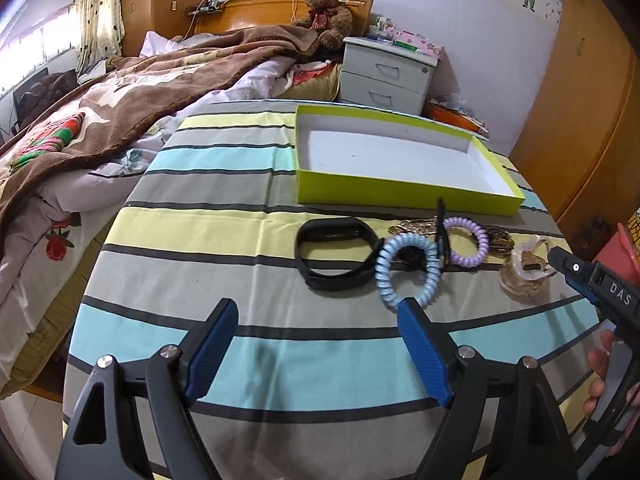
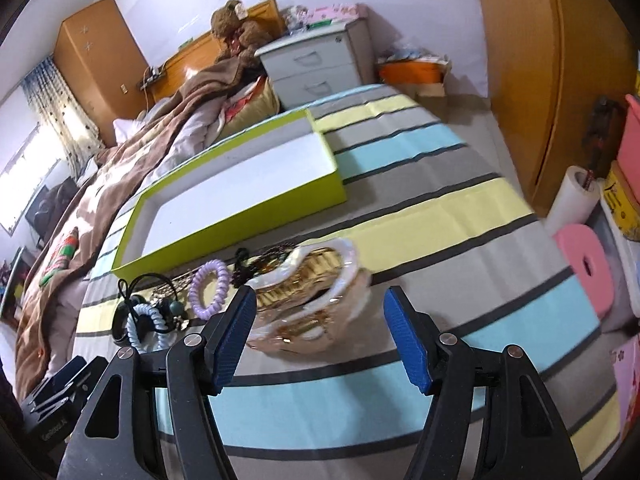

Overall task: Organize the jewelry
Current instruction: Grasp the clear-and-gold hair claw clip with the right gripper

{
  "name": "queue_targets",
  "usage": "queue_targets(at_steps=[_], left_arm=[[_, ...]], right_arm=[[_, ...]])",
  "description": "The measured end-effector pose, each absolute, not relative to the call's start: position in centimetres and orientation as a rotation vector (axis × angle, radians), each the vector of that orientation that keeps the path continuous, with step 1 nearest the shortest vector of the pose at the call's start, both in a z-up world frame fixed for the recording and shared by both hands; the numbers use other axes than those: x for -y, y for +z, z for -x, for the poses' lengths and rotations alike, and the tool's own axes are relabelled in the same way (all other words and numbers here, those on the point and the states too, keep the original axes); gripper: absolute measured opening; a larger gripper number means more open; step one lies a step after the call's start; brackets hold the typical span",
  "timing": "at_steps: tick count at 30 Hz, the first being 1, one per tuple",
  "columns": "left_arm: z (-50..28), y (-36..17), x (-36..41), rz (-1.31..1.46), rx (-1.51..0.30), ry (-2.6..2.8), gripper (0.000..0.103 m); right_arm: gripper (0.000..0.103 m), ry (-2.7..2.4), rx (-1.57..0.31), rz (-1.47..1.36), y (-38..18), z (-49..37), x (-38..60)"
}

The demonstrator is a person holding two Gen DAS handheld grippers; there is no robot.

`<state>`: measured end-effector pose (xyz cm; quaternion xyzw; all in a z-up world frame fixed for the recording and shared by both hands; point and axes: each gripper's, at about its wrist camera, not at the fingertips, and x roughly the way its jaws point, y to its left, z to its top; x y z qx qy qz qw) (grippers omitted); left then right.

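Both grippers are held over the striped cloth [image 1: 256,216] with nothing between the pads: the left gripper [image 1: 320,312] stands wide apart just short of the blue coil hair tie [image 1: 408,270], the right gripper [image 2: 320,300] wide apart around the near side of the pearly gold clip [image 2: 308,300], not yet touching as far as can be judged. The jewelry is laid in a row in front of the empty green box [image 1: 400,194]: black band [image 1: 336,256], blue coil, purple coil hair tie [image 1: 466,246], a dark beaded piece behind, too small to identify. The coils are judged light, springy and grippy, best pinched across one side of the ring. The band is judged flexible, to be taken at the strap edge. The clip is judged rigid, glossy, likely slippery and chip-prone, so it should be taken across its narrow middle, gently.
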<state>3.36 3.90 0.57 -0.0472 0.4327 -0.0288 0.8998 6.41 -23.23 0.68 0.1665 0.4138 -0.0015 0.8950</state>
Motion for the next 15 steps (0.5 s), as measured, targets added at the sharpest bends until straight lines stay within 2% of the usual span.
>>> queue_targets(at_steps=[7, 15], left_arm=[[-4.4, 0.8, -4.6, 0.107, -0.909, -0.058, 0.083], [-5.6, 0.2, -5.2, 0.132, -0.945, -0.064, 0.083]], right_arm=[[0.066, -0.029, -0.950, -0.351, -0.8, -7.0, 23.4], [0.066, -0.103, -1.001, -0.217, -0.6, -6.8, 25.1]])
